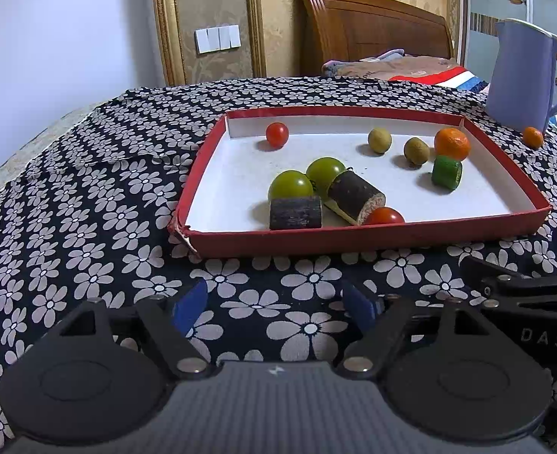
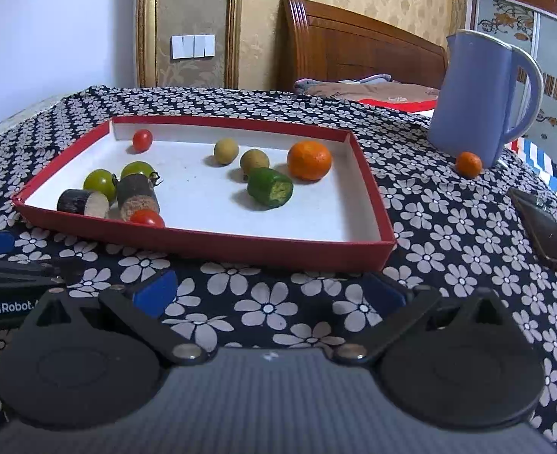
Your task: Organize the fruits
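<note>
A red tray point(image 1: 354, 240) point(image 2: 218, 244) lies on the flowered cloth. In it are two red tomatoes point(image 1: 277, 134) point(image 2: 142, 140), two green tomatoes point(image 1: 290, 185) point(image 2: 99, 184), two dark sugarcane pieces point(image 1: 295, 212) point(image 2: 137, 196), a green piece point(image 1: 446, 172) point(image 2: 270, 188), two brownish longans point(image 1: 379, 140) point(image 2: 226, 151) and an orange point(image 1: 452, 143) point(image 2: 309, 160). A small orange point(image 1: 533, 137) point(image 2: 469, 164) lies outside the tray by the jug. My left gripper point(image 1: 278, 304) and right gripper point(image 2: 271, 289) are open and empty, in front of the tray.
A lilac jug point(image 1: 524, 72) point(image 2: 479, 98) stands at the back right. A dark flat phone-like object point(image 2: 543, 229) lies on the cloth at the right. A bed with a wooden headboard point(image 2: 358, 45) is behind the table.
</note>
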A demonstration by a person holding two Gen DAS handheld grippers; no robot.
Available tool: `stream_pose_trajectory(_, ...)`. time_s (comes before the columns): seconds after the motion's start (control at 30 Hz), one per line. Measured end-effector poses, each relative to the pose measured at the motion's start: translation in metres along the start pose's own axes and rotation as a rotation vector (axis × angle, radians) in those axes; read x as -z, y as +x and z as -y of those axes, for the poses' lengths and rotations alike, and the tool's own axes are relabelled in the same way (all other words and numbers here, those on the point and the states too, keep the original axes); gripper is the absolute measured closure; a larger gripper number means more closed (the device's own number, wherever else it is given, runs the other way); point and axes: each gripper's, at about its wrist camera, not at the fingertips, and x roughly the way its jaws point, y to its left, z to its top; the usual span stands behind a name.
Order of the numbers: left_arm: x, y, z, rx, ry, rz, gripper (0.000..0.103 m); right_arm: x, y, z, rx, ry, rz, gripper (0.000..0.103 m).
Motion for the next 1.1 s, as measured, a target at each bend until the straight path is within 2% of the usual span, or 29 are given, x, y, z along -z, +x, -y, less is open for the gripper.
stream_pose_trajectory(0.8, -0.0005, -0.0067, 0.0033, 0.021, 0.019, 0.039, 0.024, 0.0028, 0.0008, 0.004, 0.017, 0.025, -0.002, 0.0)
stream_pose_trajectory(1.1, 0.0001, -0.0017, 0.0044, 0.037, 0.019, 0.018, 0.024, 0.0015, 0.0047, 0.0065, 0.034, 0.044, -0.013, 0.0)
